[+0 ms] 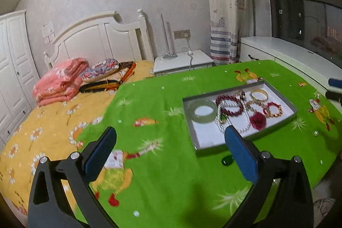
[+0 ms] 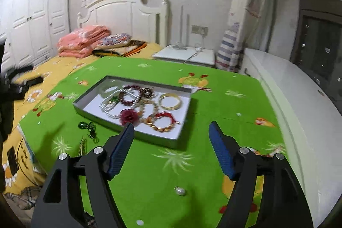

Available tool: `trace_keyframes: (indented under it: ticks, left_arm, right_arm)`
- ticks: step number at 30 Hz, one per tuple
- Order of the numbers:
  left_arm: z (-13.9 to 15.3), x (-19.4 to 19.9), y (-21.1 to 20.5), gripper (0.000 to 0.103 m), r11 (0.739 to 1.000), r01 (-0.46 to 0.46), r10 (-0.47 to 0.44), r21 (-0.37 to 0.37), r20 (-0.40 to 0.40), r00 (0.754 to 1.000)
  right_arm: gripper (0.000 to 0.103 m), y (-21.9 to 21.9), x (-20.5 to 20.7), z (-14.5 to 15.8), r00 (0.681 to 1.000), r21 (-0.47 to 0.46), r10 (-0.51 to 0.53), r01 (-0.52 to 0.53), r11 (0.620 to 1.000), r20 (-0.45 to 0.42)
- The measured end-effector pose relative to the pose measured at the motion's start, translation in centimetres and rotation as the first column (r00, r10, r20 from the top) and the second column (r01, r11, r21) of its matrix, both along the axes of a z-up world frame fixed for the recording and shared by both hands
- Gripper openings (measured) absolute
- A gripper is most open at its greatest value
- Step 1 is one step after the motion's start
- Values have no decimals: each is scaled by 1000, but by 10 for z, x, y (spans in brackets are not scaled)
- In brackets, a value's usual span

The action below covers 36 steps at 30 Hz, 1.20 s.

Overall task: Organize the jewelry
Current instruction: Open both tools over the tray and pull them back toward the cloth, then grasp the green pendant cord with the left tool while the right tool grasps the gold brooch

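**Both grippers spread above the jewelry tray**

Green cartoon-print cloth (image 2: 192,174) covers the table in a bedroom. Over it the left gripper (image 1: 171,138) hangs with fingers spread wide, holding nothing; the right gripper (image 2: 171,131) likewise. A shallow grey tray (image 2: 149,138) at the right gripper's 12 o'clock holds bracelets and necklaces. Loose on the cloth: a pearl (image 2: 180,191) at 6 o'clock and a green pendant (image 2: 88,128) at 9 o'clock.

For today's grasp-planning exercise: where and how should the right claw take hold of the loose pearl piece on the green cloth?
Grip the pearl piece across its round bead, coming straight down from above. It is small, smooth and lies low on the green cloth, so a side approach would likely roll it. It sits between and just ahead of the open right claw, outside the tray.
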<state>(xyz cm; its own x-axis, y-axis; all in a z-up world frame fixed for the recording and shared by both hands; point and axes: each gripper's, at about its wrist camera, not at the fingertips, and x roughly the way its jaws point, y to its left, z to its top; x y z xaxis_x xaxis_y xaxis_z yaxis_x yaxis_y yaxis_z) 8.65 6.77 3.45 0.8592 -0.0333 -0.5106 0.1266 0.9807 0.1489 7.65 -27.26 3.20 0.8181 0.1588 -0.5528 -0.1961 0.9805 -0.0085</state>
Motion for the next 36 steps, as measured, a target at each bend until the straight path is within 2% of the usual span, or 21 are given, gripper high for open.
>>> trace_keyframes:
  ticks: [3,6,11,18,23,28,31,34,36]
  left_arm:
    - [-21,-7,-1,98,1000,12,-13,-23,-46,999]
    - [-51,-6,-6,98,1000,20,-21,-12,-139,990]
    - [-75,-8,-10,98,1000,23,-26,-17,-193,981]
    - [-91,-6,-19,98,999,43,-49,-29,-233,971]
    - [-90,5,-32,98,998,48,-53,-29,-232,971]
    - [-90,24,-52,98,995,93,-99,-38,-242,965]
    - [-90,35,-61,98,990,127,-141,-70,-268,953]
    - [-90,41,-69,97,989,134,-145,-60,-276,950]
    - [-90,45,-71,97,988,138,-153,-71,-286,946]
  right_arm:
    - [68,5,-6,-9,1000,33,21,-20,999,-23]
    - [68,32,-6,-30,993,34,89,-86,996,-77]
    - [68,92,-5,-67,960,13,226,-227,974,-165]
    - [68,126,-5,-86,929,39,301,-300,953,-216]
    - [68,141,-6,-98,909,37,336,-337,941,-247]
    - [68,149,-2,-100,908,36,342,-344,938,-243]
    - [68,157,6,-105,898,43,363,-364,930,-251]
    - [59,166,15,-109,895,21,362,-369,929,-260]
    - [47,168,19,-111,903,11,346,-355,935,-256]
